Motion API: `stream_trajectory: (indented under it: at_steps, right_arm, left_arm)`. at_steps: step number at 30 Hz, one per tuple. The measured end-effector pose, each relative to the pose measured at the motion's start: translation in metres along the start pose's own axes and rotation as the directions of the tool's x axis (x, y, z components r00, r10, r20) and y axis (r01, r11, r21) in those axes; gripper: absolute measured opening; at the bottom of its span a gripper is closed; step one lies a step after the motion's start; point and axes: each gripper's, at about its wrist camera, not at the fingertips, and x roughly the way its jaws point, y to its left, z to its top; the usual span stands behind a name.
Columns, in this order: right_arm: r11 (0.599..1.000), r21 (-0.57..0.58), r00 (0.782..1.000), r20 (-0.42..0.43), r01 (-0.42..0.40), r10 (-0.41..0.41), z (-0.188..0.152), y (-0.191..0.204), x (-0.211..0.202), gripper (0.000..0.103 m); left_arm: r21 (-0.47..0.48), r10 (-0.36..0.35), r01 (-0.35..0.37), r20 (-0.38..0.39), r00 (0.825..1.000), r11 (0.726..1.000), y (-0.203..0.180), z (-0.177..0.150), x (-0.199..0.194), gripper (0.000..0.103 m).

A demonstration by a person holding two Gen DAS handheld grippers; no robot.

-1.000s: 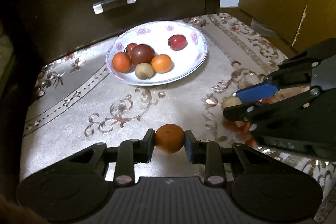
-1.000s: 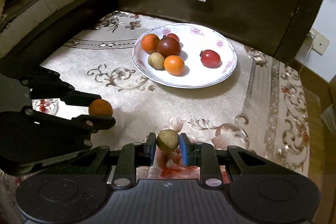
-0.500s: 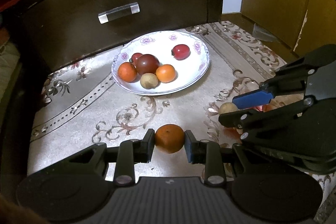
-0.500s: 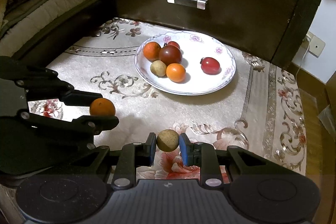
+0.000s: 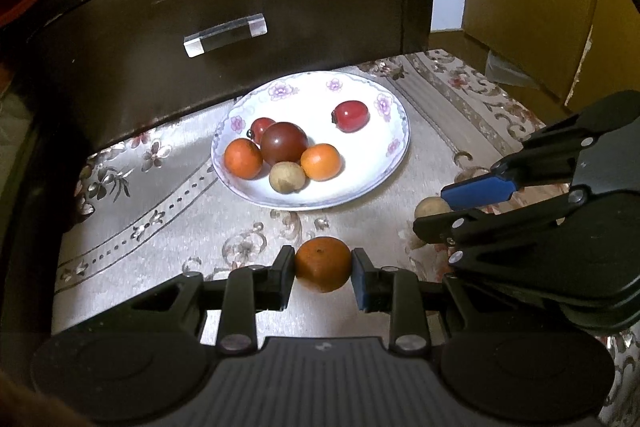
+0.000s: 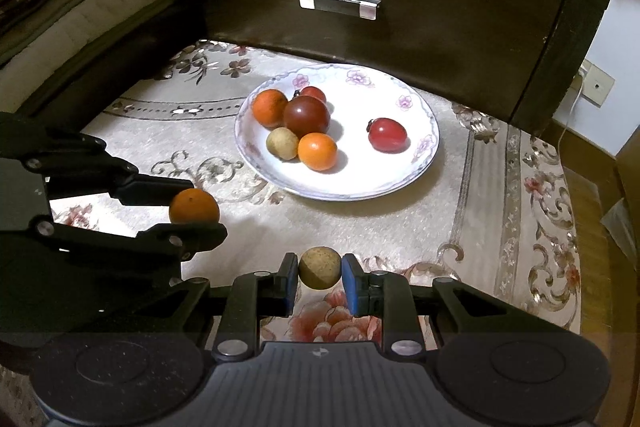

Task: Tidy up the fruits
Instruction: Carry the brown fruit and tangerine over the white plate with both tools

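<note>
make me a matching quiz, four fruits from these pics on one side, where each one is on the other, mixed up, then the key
Fruits
1. orange mandarin
2. tan longan
3. dark tomato
4. bright red tomato

Places
A. alone on the far right side of the plate
B. gripped in the right tongs
C. middle of the cluster of fruit on the plate
D. gripped in the left tongs

Pairs: 1-D, 2-B, 3-C, 4-A
</note>
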Motion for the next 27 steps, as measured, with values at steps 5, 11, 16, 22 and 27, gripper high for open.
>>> stream_trajectory:
  at_steps: [5, 11, 16, 22, 27]
  right_arm:
    - [1.0, 0.007, 1.0, 0.008, 0.002, -0.002, 0.006, -0.004, 0.003, 0.021]
    - [1.0, 0.012, 1.0, 0.012, 0.001, -0.002, 0.01, -0.008, 0.008, 0.021]
    - [1.0, 0.012, 1.0, 0.012, 0.001, -0.001, 0.012, -0.009, 0.011, 0.021]
    - [1.0, 0.029, 1.0, 0.022, 0.001, -0.001, 0.02, -0.015, 0.014, 0.021]
    - [0.999, 0.049, 0.999, 0.034, 0.003, -0.004, 0.028, -0.021, 0.018, 0.021]
  left_arm:
    - [-0.005, 0.001, -0.001, 0.005, 1.0, 1.0, 0.002, 0.005, 0.004, 0.036]
    - [-0.007, 0.004, -0.004, 0.004, 1.0, 1.0, 0.005, 0.008, 0.008, 0.036]
    - [-0.007, 0.005, -0.005, 0.009, 1.0, 1.0, 0.007, 0.012, 0.011, 0.036]
    - [-0.008, 0.006, -0.005, 0.029, 1.0, 1.0, 0.01, 0.021, 0.016, 0.036]
    - [-0.019, 0.012, -0.011, 0.045, 0.999, 1.0, 0.013, 0.028, 0.022, 0.036]
